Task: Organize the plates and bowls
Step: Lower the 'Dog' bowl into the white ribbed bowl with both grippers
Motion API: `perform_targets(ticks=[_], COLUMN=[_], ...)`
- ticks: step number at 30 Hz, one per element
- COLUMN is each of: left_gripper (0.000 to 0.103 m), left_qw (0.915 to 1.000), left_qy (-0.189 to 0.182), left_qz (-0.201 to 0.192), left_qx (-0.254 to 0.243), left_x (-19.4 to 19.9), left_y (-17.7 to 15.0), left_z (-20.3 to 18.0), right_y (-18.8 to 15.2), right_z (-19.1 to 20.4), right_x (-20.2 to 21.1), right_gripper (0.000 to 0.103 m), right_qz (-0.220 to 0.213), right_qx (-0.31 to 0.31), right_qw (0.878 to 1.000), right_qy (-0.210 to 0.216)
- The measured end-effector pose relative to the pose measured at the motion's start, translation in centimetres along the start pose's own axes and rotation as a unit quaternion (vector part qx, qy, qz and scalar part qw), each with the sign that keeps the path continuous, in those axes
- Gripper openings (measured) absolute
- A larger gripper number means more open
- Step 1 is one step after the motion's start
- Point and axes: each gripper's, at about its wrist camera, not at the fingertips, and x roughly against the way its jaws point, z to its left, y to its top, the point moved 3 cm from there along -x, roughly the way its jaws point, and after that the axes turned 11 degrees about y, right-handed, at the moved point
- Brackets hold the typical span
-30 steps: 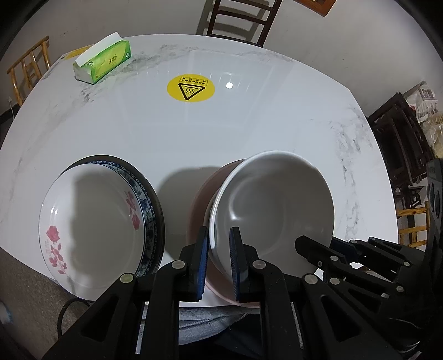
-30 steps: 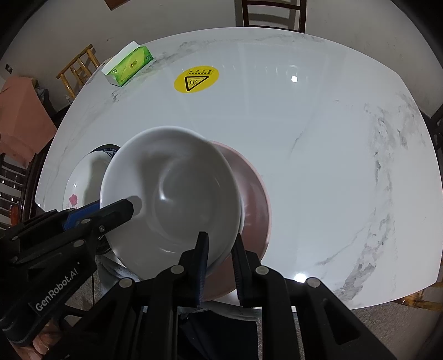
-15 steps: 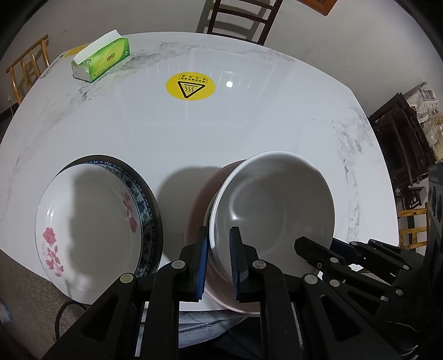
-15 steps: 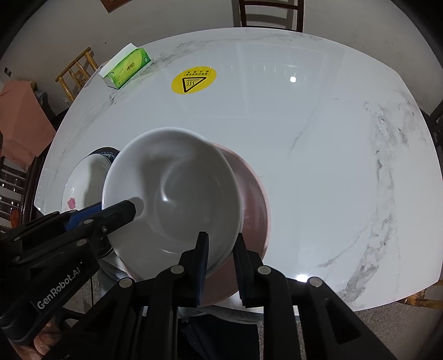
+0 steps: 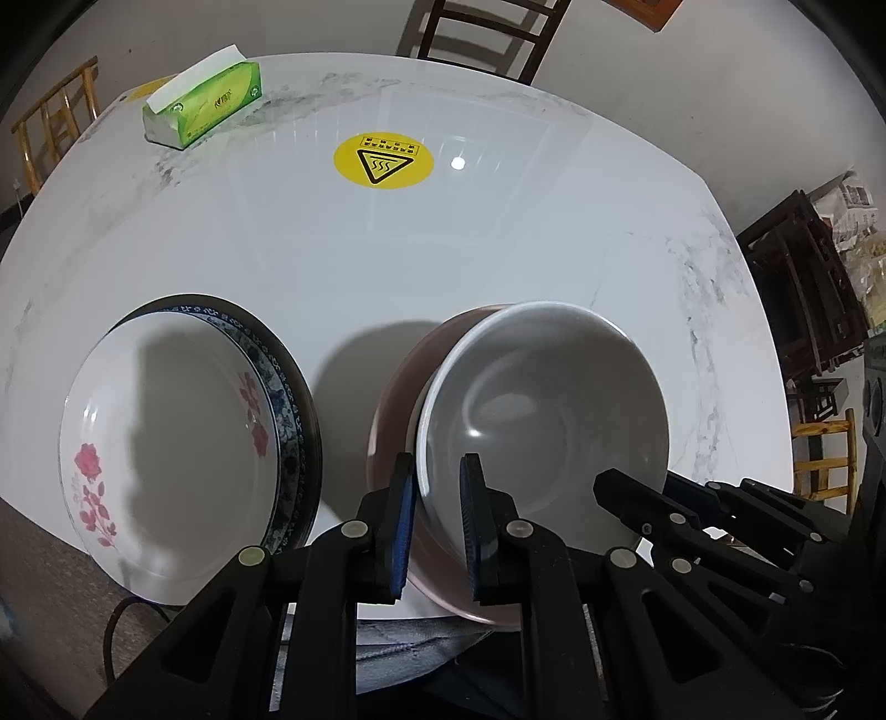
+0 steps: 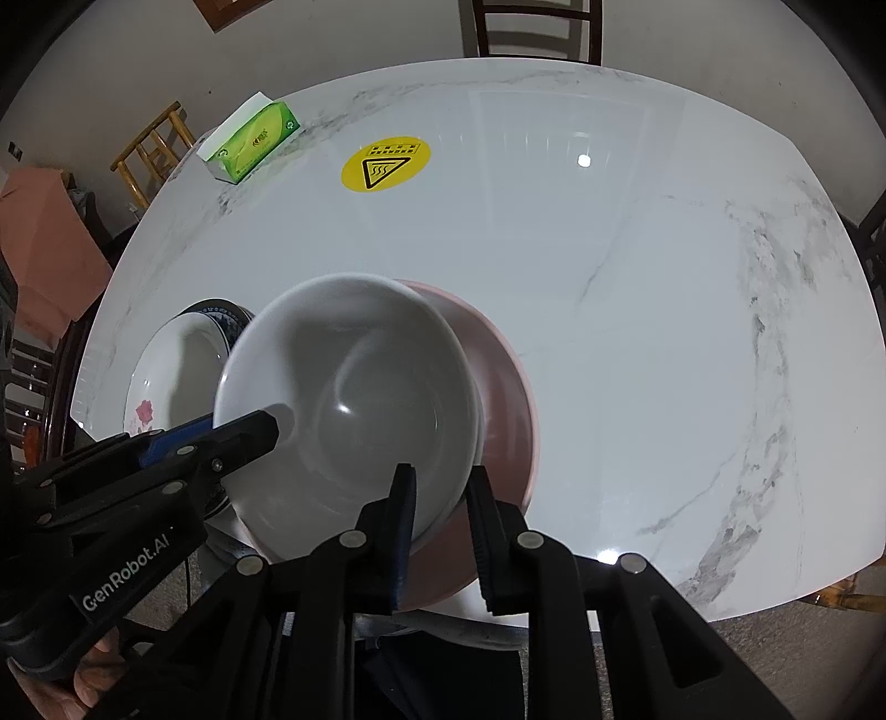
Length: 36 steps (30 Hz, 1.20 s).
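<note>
Marble table carries a yellow sticker and tissue box; chairs ring it. We pinch the white bowl, nested in a pink bowl, with both the left gripper and right gripper.

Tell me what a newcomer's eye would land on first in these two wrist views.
First, the white bowl near the table's front edge, gripped at its rim by both the left gripper and right gripper, with a pink bowl beneath it. Beside it sits a floral plate stacked on a blue-patterned one. Farther back, a yellow warning sticker and a green tissue box stand out on the marble table.
</note>
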Motion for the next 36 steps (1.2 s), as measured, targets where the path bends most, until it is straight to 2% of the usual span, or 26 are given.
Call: perform_targets(ticks=[11, 15, 18, 22, 30, 36], left_gripper=[0.016, 0.017, 0.023, 0.027, 0.028, 0.026], left_qw=[0.9993, 0.9981, 0.9969, 0.9962, 0.9948, 0.9944], left_qy=[-0.026, -0.046, -0.059, -0.059, -0.058, -0.045], left_qz=[-0.023, -0.036, -0.043, -0.043, -0.015, 0.003], left_qx=[0.01, 0.018, 0.028, 0.047, 0.082, 0.096], left_x=[1.5, 2.8, 3.6, 3.7, 2.1, 0.9], left_y=[0.1, 0.0, -0.1, -0.3, -1.2, -1.7], left_z=[0.8, 1.4, 2.0, 3.1, 4.9, 5.6], right_y=[-0.1, -0.1, -0.3, -0.6, -1.7, -2.3], right_z=[0.0, -0.2, -0.3, -0.7, -1.7, -2.5], right_x=[0.9, 2.6, 4.0, 5.2, 4.1, 3.0], right_gripper=[0.023, 0.023, 0.023, 0.023, 0.023, 0.023], right_qz=[-0.021, -0.051, -0.079, -0.1, -0.077, -0.058], right_qx=[0.003, 0.001, 0.002, -0.004, -0.027, -0.043], right_qw=[1.0, 0.999, 0.997, 0.995, 0.996, 0.997], right_qy=[0.002, 0.006, 0.01, 0.017, 0.03, 0.017])
